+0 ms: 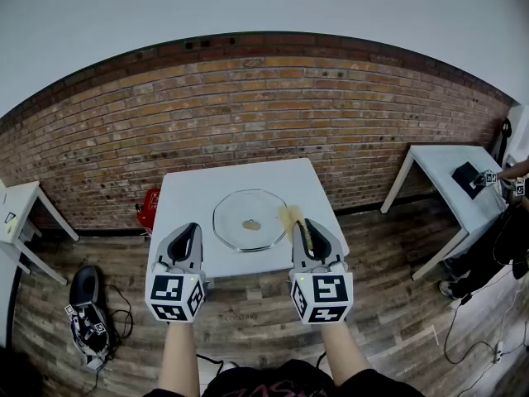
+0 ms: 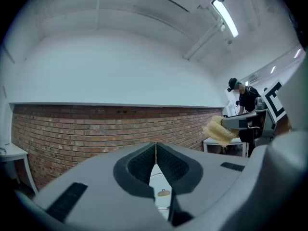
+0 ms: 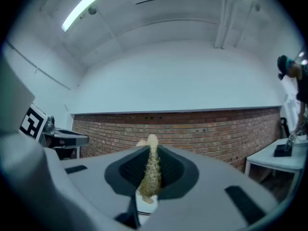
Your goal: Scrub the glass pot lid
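Left gripper (image 1: 191, 228): we see its jaws closed together with nothing between them. It is held level over the near left corner of the desk (image 1: 188, 190).
Right gripper (image 1: 302, 227): its jaws are clamped on a yellowish sponge (image 1: 290, 215), whose end sticks out past the tips. It is held level over the near right corner.
Glass pot lid (image 1: 235, 209): it lies flat on the desk, midway between the left and right edges and toward the near edge, with its brown knob (image 1: 251, 224) up.
Lid and grippers: the lid lies between the two grippers. The left tips stand apart from its rim and the sponge sits just beside it; we cannot tell whether they touch.
Head view only: we see the lid's whole outline.
Left gripper view only: the knob shows below the closed jaws.
Right gripper view only: we see the sponge's speckled side pinched between the pads.
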The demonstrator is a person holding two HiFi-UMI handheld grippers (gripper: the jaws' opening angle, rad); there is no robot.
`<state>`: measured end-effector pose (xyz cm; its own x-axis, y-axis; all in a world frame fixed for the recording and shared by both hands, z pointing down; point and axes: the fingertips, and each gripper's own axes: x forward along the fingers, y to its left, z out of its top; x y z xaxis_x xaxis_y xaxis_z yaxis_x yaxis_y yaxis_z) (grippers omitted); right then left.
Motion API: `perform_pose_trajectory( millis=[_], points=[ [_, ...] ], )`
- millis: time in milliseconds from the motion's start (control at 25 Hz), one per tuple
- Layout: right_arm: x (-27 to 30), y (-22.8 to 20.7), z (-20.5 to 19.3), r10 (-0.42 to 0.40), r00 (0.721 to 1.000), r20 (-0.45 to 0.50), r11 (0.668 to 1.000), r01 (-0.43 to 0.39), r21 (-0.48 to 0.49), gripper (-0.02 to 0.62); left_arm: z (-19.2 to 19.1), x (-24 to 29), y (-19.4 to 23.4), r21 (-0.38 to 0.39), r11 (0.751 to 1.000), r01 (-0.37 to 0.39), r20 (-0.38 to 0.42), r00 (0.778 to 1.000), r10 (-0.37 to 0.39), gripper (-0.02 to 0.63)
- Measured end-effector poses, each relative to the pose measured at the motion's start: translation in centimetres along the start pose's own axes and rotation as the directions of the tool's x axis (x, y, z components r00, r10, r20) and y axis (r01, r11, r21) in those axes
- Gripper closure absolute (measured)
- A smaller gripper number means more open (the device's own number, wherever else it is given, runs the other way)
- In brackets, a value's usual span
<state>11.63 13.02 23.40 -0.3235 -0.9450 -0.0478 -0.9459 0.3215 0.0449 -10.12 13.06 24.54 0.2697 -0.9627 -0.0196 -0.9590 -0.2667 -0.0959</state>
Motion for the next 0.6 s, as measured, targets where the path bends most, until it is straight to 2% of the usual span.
perform_pose_trajectory(
  millis=[440,600],
  points=[
    [0.61,-0.16,-0.27,0.013,1.000,-0.011,1.000,-0.013,-0.012,0.541,-0.05,0.41,-0.05,-0.005,1.000,0.000,-0.012,1.000,0.000,0.591],
    [0.46,-0.24,0.13,0.032,0.999,0.028,0.999,-0.033,0.016,0.541,-0.15,0.49,-0.27,-0.004,1.000,-0.001,-0.018,1.000,0.001,0.591]
  ],
)
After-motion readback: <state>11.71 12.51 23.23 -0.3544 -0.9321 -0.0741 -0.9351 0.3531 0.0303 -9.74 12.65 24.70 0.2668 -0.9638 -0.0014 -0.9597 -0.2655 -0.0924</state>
